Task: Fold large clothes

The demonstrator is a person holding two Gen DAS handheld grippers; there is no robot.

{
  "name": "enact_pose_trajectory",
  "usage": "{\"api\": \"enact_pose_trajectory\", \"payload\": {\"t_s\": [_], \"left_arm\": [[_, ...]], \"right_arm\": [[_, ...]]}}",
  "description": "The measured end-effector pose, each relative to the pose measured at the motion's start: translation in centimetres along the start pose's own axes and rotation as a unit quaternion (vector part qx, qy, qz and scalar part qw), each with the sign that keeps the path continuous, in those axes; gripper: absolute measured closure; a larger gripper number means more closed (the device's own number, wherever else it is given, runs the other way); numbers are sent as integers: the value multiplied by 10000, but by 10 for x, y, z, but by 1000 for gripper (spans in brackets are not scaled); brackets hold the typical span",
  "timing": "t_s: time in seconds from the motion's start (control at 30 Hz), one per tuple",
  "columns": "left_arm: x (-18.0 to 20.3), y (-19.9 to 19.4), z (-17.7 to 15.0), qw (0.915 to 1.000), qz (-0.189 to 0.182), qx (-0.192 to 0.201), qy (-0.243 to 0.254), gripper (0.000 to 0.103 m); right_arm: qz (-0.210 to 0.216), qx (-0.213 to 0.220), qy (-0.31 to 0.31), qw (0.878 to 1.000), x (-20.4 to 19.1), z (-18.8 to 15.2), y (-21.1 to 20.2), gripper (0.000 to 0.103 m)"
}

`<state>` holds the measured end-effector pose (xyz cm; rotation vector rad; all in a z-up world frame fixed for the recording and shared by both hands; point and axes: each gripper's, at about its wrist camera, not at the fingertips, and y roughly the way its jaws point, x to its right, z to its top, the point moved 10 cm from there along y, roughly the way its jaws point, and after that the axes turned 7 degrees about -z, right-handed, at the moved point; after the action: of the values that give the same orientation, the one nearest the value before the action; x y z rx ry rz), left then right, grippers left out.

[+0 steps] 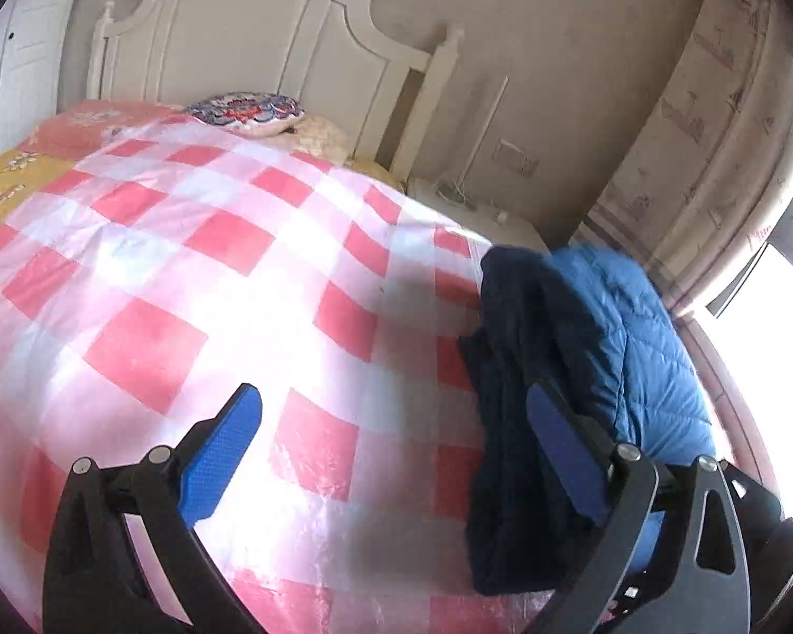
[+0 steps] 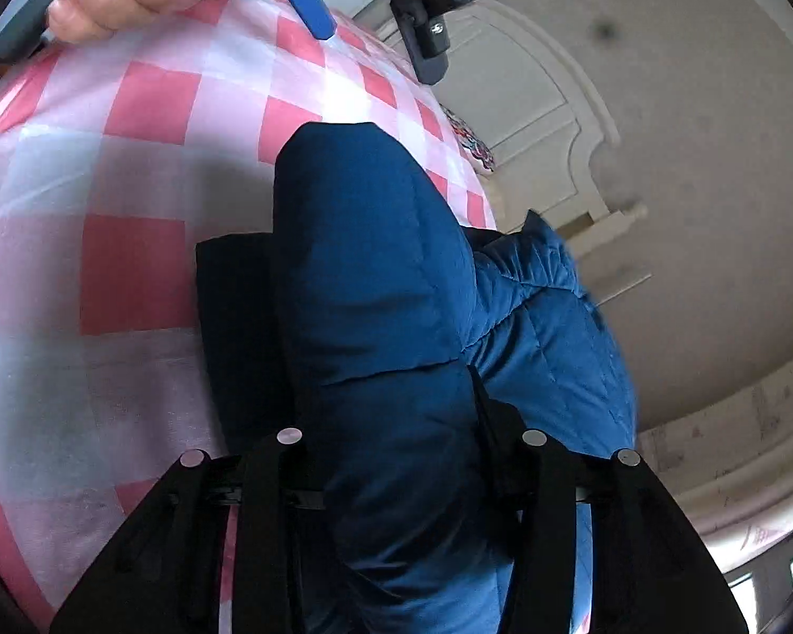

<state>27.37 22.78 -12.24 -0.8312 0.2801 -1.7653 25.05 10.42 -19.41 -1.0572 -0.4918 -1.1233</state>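
We've got a puffy blue quilted jacket (image 1: 629,338) sitting at about 3 o'clock on the bed, over by the window side. The shell is stitched into padded channels and has a slight sheen, while the dark navy lining (image 1: 518,370) hangs down in a limp, matte flap along its inner edge.

Our left gripper (image 1: 396,454) has its jaws spread wide with nothing between them. Its blue textured pads (image 1: 222,459) hover over the checked sheet. One finger sits just in front of the navy lining, but we can't see it pinching anything.

The right gripper (image 2: 396,422) has a thick roll of the jacket (image 2: 375,274) bulging up between its black fingers, filling the gap. The jaws sit partly spread around that wad and the pads themselves are buried in fabric, so we'd call it a grasp on the jacket.

The bed cover (image 1: 195,285) is a glossy, slightly crinkled sheet in pink-red and white squares. At 12 o'clock in the left view there's a round patterned cushion (image 1: 248,113) against the cream panelled headboard (image 1: 248,37). A hand (image 2: 132,0) holds the left gripper's grey handle at 11 o'clock in the right view.
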Motion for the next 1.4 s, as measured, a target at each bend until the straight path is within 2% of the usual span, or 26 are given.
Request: {"api": "enact_pose_trajectory", "payload": {"t_s": [0.07, 0.17, 0.23, 0.3, 0.4, 0.43, 0.5, 0.57, 0.6, 0.63, 0.7, 0.73, 0.83, 0.87, 0.93, 1.03, 1.07, 1.1, 1.2, 1.27, 1.33, 1.4], "left_arm": [[11, 13, -3, 9998, -71, -134, 92, 4], [34, 28, 4, 9988, -196, -217, 398, 4], [61, 36, 22, 9966, -306, -145, 758, 4], [98, 39, 40, 9914, -516, -38, 1198, 3], [157, 52, 61, 9766, -821, -86, 1988, 3], [177, 64, 64, 9699, -850, -197, 2273, 3], [197, 89, 63, 9618, -867, -470, 2555, 3], [198, 132, 51, 9577, -653, -930, 2644, 3], [185, 161, 37, 9559, -379, -1338, 2588, 2], [178, 174, 27, 9558, -407, -1481, 2507, 2], [166, 178, 20, 9645, -765, -1225, 2211, 2], [157, 175, 19, 9693, -749, -1079, 2078, 2], [139, 168, 15, 9762, -490, -709, 1991, 2], [136, 167, 13, 9770, -433, -628, 1991, 2], [132, 166, 12, 9783, -360, -522, 1972, 2], [131, 167, 12, 9785, -299, -489, 1983, 2], [130, 165, 13, 9788, -267, -447, 1980, 2], [128, 161, 14, 9791, -235, -407, 1977, 2], [126, 152, 14, 9800, -45, -236, 1978, 2], [125, 148, 13, 9804, 46, -164, 1965, 2], [124, 146, 13, 9811, 71, -138, 1928, 2], [122, 148, 15, 9821, 47, -151, 1879, 2]], "right_arm": [[200, 60, 287, 9994, 11, -5, -3, 58], [95, 125, 205, 9997, 12, -7, -4, 57], [67, 126, 218, 9997, 10, -5, -2, 53], [36, 148, 212, 9997, 1, 0, 2, 51], [21, 189, 225, 9996, -2, 1, 3, 50], [14, 202, 237, 9995, -1, 0, 3, 49], [7, 210, 266, 9994, -2, -1, -2, 49], [27, 222, 283, 9993, 0, 1, -6, 47], [113, 210, 319, 9992, 1, 1, -9, 46], [206, 223, 357, 9989, 3, 1, -12, 43], [587, 339, 452, 9967, 8, -2, -24, 38], [942, 468, 586, 9927, 12, -4, -35, 36], [1712, 1000, 1565, 9676, 52, -13, -65, 36], [1780, 1083, 1840, 9606, 66, -18, -68, 36], [1703, 1257, 2728, 9385, 117, -33, -62, 36], [1464, 1212, 3720, 9086, 181, -56, -31, 36], [1335, 1142, 4048, 8974, 204, -65, -14, 39], [1231, 1033, 4243, 8912, 219, -72, 1, 44], [1070, 572, 4542, 8826, 251, -79, 56, 54], [1109, 429, 4542, 8829, 259, -74, 84, 55], [1152, 227, 4381, 8912, 258, -65, 112, 56], [1268, -158, 4081, 9039, 238, -57, 147, 55]]}}
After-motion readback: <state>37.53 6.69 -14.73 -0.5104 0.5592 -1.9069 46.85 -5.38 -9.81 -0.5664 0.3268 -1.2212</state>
